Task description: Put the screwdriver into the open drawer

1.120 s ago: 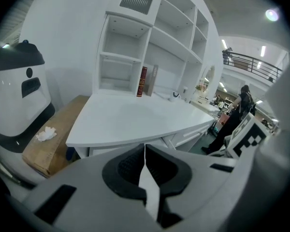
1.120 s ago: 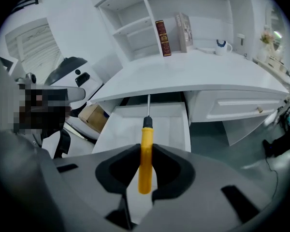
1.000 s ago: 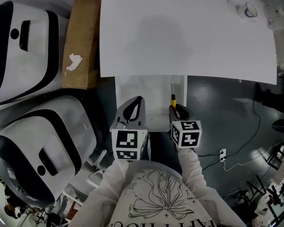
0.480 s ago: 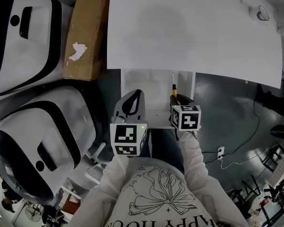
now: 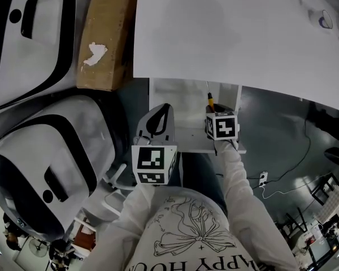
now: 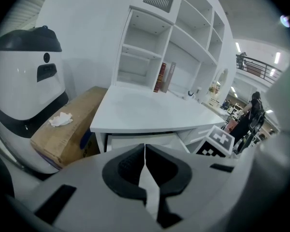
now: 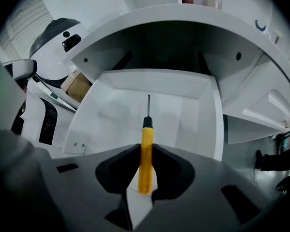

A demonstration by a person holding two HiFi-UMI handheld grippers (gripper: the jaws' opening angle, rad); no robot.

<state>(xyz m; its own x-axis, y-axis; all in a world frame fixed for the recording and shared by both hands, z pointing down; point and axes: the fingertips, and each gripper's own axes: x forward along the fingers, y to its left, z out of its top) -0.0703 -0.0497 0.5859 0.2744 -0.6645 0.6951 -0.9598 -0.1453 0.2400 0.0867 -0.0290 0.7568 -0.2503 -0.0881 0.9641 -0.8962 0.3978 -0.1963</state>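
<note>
The screwdriver (image 7: 145,153) has a yellow handle and a thin metal shaft that points away from me, over the floor of the open white drawer (image 7: 111,115). My right gripper (image 7: 145,161) is shut on the handle, tip steeply down. In the head view the right gripper (image 5: 212,113) hangs over the drawer (image 5: 181,103), just under the white desk's (image 5: 226,33) front edge, with the screwdriver (image 5: 210,99) sticking out ahead. My left gripper (image 5: 158,126) hovers at the drawer's left front, and its jaws (image 6: 145,163) are shut on nothing.
A brown cardboard box (image 5: 104,33) with a scrap of crumpled paper stands left of the desk. Two large white-and-black shells (image 5: 42,157) fill the left side. A cable and socket (image 5: 264,179) lie on the dark floor at right. White shelves (image 6: 183,37) rise behind the desk.
My right gripper has sunk toward the drawer with the screwdriver still in its grip. The left gripper has shifted slightly and stays shut.
</note>
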